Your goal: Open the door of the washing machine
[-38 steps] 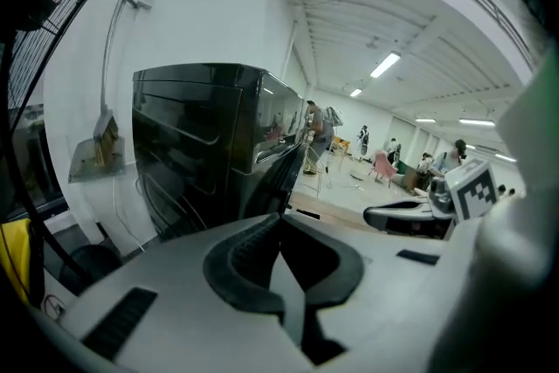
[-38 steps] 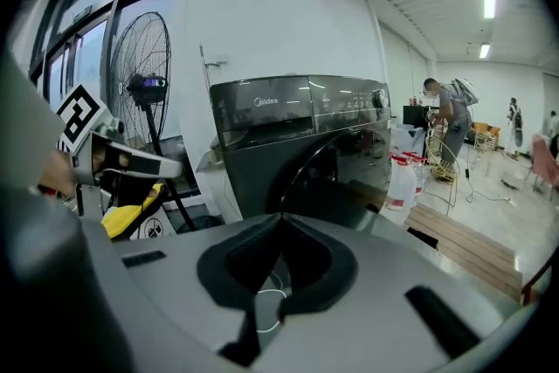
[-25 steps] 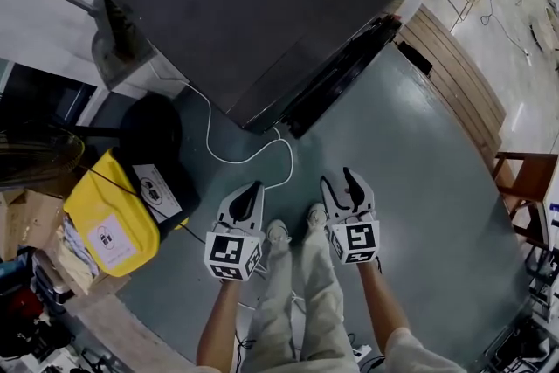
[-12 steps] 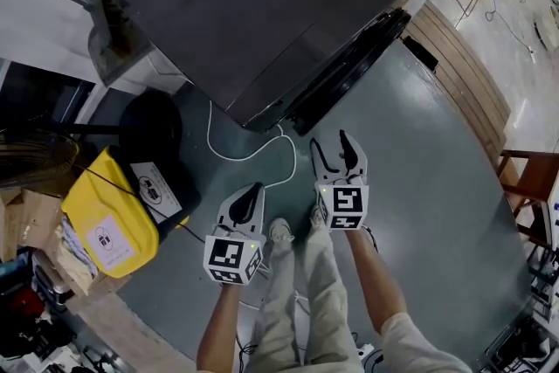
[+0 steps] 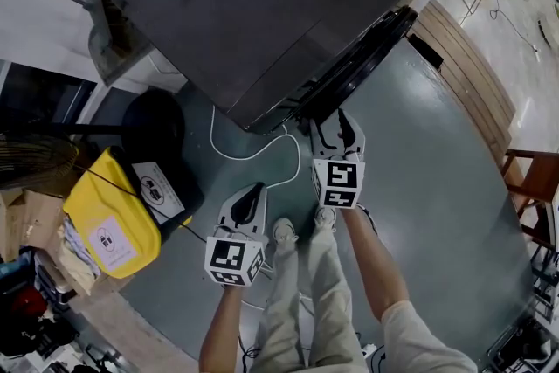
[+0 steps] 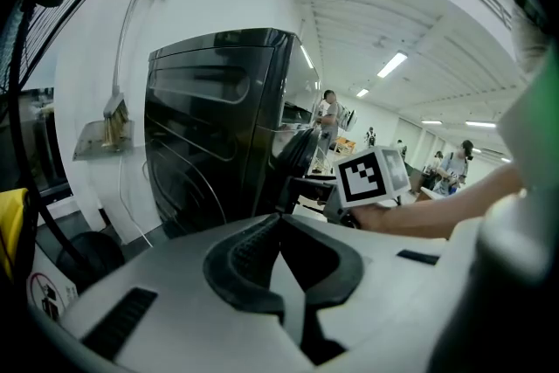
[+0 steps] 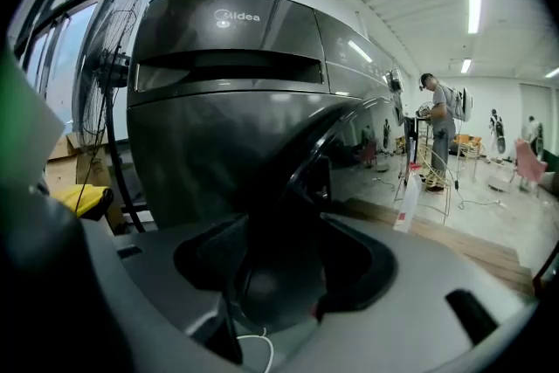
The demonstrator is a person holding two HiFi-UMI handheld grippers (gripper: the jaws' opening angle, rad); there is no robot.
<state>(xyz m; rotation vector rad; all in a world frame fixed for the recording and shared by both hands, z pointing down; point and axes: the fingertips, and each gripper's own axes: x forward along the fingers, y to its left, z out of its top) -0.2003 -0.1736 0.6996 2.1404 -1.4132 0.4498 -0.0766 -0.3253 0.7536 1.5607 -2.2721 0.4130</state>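
The dark washing machine [image 5: 262,4] fills the top of the head view, its round door [image 5: 358,57] on the front face that slants down to the right. My right gripper [image 5: 330,128] is open, its tips just short of the door's lower edge; its jaws have just been closing slightly, and nothing is pressed between them. In the right gripper view the door [image 7: 288,162] looms dark right ahead of the spread jaws. My left gripper [image 5: 247,198] hangs back over the floor, shut and empty. The left gripper view shows the washing machine [image 6: 218,127] from the side.
A white cable [image 5: 253,155] loops on the grey floor below the machine. A yellow bag [image 5: 109,218] and a black fan base [image 5: 153,127] stand at the left. Wooden boards [image 5: 463,65] and a chair [image 5: 533,179] are at the right. The person's shoes [image 5: 279,231] stand beside the grippers.
The right gripper has moved forward from beside the left one up to the door's lower edge, its jaws spread wider than a second ago. The left gripper has stayed put.
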